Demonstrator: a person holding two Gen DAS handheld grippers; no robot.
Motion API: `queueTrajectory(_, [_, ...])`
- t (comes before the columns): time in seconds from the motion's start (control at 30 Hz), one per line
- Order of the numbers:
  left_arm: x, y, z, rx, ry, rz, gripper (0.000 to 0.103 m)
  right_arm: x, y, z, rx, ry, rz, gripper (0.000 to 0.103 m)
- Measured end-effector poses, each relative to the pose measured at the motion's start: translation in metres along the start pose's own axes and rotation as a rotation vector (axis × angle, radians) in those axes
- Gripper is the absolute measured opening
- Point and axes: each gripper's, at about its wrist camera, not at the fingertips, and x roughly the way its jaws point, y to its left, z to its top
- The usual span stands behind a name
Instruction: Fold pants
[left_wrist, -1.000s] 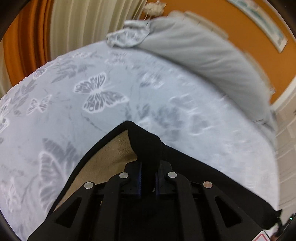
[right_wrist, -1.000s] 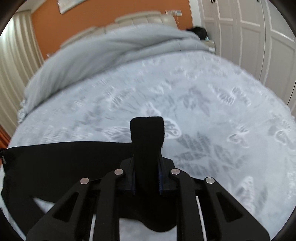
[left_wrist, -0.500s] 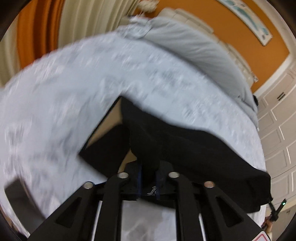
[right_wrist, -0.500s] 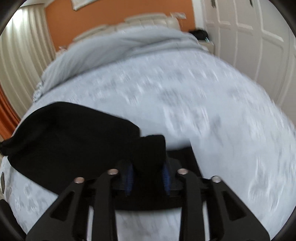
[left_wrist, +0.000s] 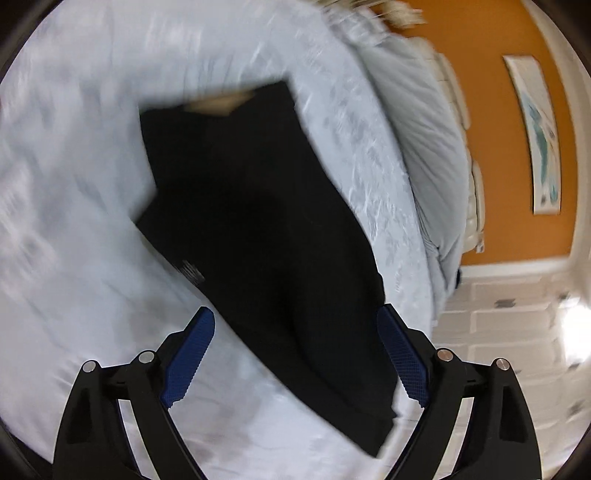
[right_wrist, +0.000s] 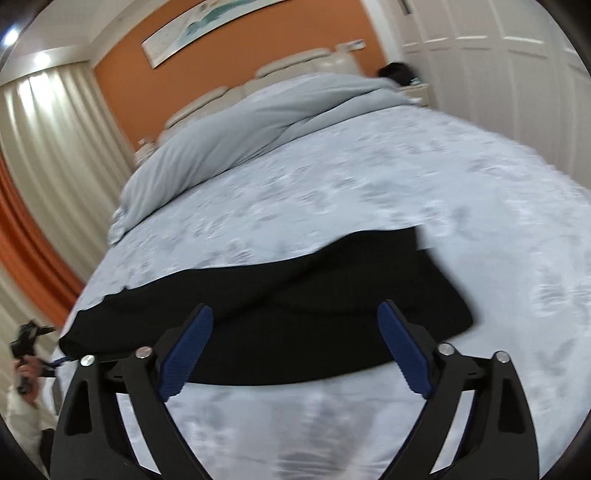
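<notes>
The black pants (left_wrist: 258, 236) are lying folded on the bed (left_wrist: 74, 258), on its pale butterfly-patterned cover. The left hand-held gripper (left_wrist: 295, 354) is hovering over one end of them, its jaws opening wide; the cloth is lying between and under the blue pads (left_wrist: 188, 362), but they are not pressing on it. Beyond this gripper, at the far end of the pants, a beige inner side (left_wrist: 218, 103) is showing, though the picture is blurred there. The right hand-held gripper (right_wrist: 295, 350) is also opening wide, with the pants (right_wrist: 295, 306) stretching across just ahead of its fingers, free of them. Further ahead a grey duvet (right_wrist: 251, 122) is lying bunched.
</notes>
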Motion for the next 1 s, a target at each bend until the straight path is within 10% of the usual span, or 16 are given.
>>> queueTrajectory(0.2, [0.049,0.011,0.008,-0.148,0.081,-0.156,0.082,0.055,0.038,-0.003,0.061,0.140,0.066,0.090])
queueTrajectory(0.37, [0.061,0.006,0.015,-0.145,0.115,-0.189,0.020,0.095,0.014,0.002,0.322,0.158,0.111,0.090])
queueTrajectory(0.53, [0.068,-0.004,0.031,-0.079,0.134,-0.180,0.003,0.148,-0.003,0.008,0.459,0.183,0.078,0.087])
queueTrajectory(0.6, [0.071,-0.008,0.036,-0.062,0.134,-0.181,0.003,0.166,0.000,0.014,0.439,0.178,0.074,0.065])
queueTrajectory(0.67, [0.069,-0.015,0.040,-0.021,0.118,-0.186,0.002,0.183,0.002,0.024,0.393,0.168,0.052,0.008])
queueTrajectory(0.87, [-0.001,-0.084,0.047,0.350,-0.098,-0.300,0.002,0.103,0.045,0.063,0.239,-0.122,0.187,0.003])
queueTrajectory(1.0, [-0.017,-0.061,0.051,0.402,-0.110,-0.197,0.003,0.081,0.054,0.028,0.112,0.011,0.105,0.004])
